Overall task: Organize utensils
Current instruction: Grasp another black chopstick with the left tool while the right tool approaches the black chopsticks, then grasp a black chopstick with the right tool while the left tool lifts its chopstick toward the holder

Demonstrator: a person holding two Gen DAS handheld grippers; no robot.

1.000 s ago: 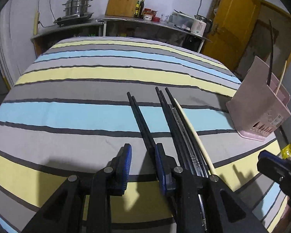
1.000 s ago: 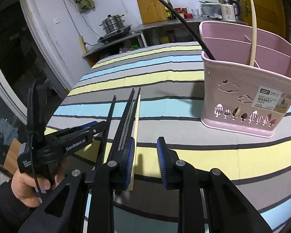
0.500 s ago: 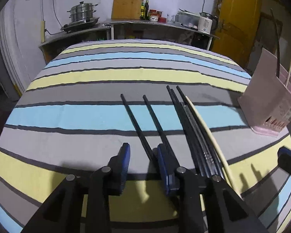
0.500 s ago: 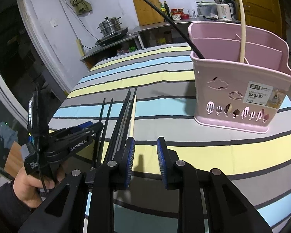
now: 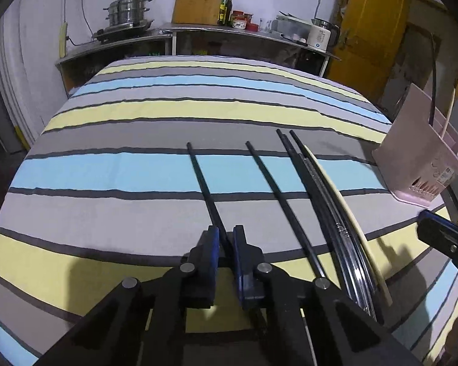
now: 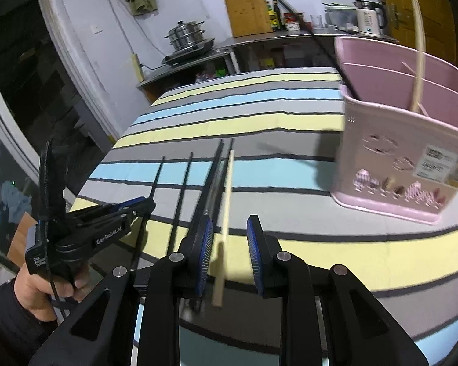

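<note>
Black chopstick, leftmost of the loose set, is now clamped between the left gripper pads, previously apart. Right gripper is held half-open over the pale chopstick. Pink basket, ahead-right, is judged next.

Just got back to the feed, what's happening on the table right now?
A person is sorting chopsticks off a striped tablecloth into a pink utensil basket. The left gripper has shut on the near end of the leftmost black chopstick, which lies flat. The right gripper hangs open over a pale wooden chopstick, not gripping it. More dark chopsticks lie alongside. The basket already holds one black chopstick and one pale one.
</note>
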